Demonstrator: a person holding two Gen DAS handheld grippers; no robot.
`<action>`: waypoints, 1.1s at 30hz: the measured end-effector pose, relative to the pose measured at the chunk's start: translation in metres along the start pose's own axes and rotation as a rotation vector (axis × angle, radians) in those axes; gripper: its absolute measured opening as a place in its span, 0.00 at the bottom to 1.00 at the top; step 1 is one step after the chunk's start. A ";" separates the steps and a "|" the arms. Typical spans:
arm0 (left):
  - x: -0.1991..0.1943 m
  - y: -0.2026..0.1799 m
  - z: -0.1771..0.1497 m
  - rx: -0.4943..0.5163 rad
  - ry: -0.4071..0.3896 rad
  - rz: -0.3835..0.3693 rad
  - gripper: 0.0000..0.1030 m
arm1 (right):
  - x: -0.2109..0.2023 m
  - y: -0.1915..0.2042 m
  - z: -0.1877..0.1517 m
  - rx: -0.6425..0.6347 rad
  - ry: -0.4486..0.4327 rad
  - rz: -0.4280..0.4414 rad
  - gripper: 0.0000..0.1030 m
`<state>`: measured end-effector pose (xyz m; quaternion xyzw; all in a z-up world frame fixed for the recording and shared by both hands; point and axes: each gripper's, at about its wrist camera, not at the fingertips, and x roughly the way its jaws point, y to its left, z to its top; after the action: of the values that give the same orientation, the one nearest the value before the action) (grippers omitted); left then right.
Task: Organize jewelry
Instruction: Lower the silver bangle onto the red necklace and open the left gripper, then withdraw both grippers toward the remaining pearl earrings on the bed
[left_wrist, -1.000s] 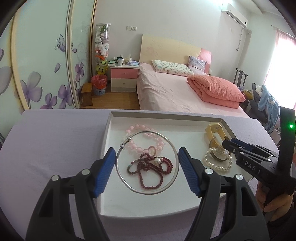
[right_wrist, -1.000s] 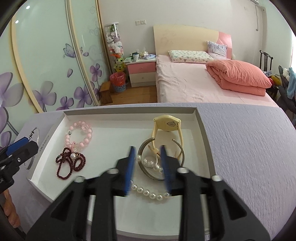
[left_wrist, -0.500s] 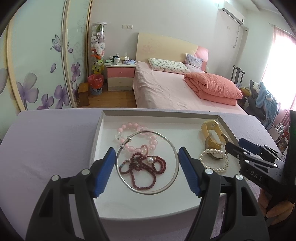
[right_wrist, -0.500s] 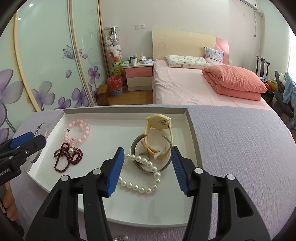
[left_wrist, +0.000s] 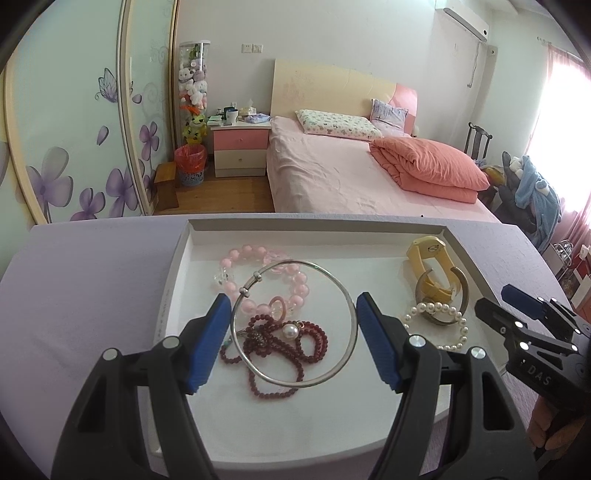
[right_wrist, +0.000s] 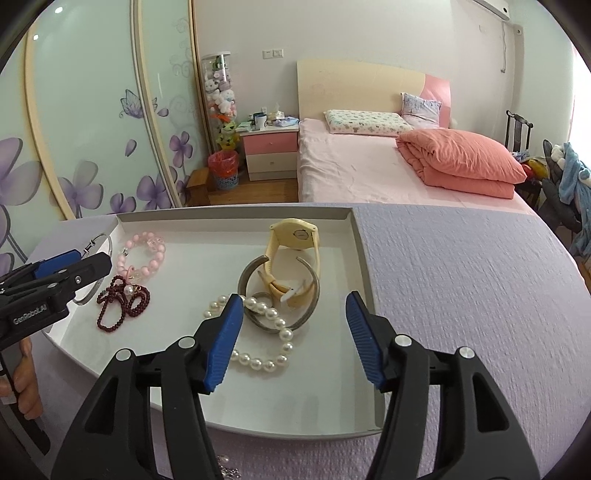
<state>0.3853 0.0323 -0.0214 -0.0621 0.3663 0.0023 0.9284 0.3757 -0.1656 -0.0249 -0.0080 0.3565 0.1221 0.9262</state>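
**Bangle in L fingers, over tray**

L gripper (left_wrist: 293, 334) fingers spread wide, silver bangle (left_wrist: 295, 323) braced between pads above white tray (left_wrist: 177, 258) on bench. Prob. light, stiff, slick metal; best taken across the rim. Beads (left_wrist: 273, 345) & pearls (right_wrist: 258, 332) limp, snag-prone. R gripper (right_wrist: 295, 334) open, empty, w/ pearls below. Print: "DAS" on R, "GenRobot.AI" on L.
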 end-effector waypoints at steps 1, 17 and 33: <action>0.002 -0.001 0.001 0.002 0.001 0.001 0.67 | 0.000 -0.001 -0.001 -0.001 0.000 -0.002 0.58; -0.020 0.014 0.005 -0.030 -0.031 0.009 0.76 | -0.012 -0.008 -0.009 -0.001 -0.005 -0.008 0.58; -0.112 0.027 -0.045 -0.004 -0.090 -0.003 0.79 | -0.066 0.018 -0.042 -0.040 -0.016 0.032 0.58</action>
<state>0.2713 0.0582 0.0196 -0.0643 0.3239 0.0042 0.9439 0.2973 -0.1674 -0.0112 -0.0198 0.3467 0.1443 0.9266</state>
